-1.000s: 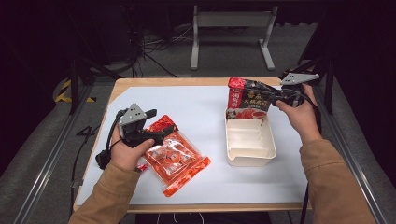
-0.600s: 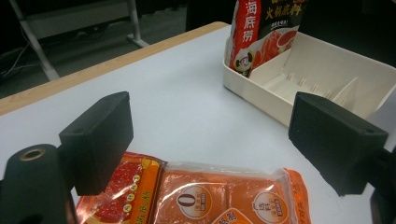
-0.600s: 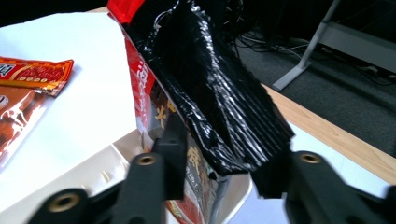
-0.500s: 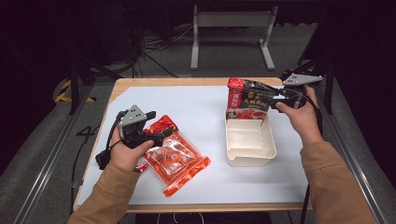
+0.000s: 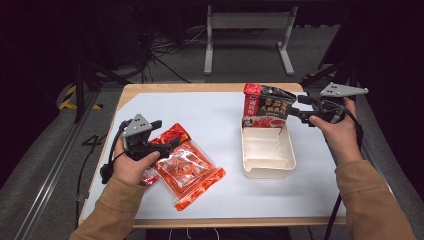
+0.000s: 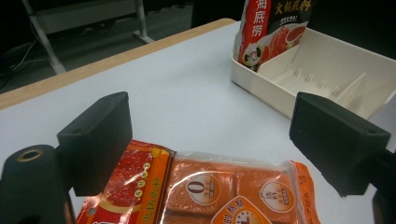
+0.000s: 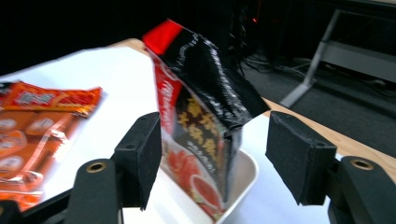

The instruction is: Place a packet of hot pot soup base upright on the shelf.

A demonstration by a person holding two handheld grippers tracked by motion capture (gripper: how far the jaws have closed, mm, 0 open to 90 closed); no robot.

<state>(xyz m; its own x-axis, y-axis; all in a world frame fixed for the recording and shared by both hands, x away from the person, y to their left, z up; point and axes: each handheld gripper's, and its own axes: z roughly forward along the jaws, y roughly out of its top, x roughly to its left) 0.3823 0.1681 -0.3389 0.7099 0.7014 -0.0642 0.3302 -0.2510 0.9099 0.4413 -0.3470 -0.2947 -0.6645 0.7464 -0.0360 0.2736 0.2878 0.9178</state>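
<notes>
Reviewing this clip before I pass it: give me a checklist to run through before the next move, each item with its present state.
1. Black pouch stands in the white tray: ok.
2. Right gripper jaws have just been opening; pads off the pouch: ok.
3. Pouch stays upright unaided: cannot tell.
4. Left gripper open over the orange packet: ok.
5. Packet gripped: not ok.
6. Tray's near compartments free: ok.

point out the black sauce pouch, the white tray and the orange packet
black sauce pouch [image 5: 270,102], high view, front face
white tray [image 5: 269,170], high view, near rim
orange packet [image 5: 192,170], high view, clear middle panel
</notes>
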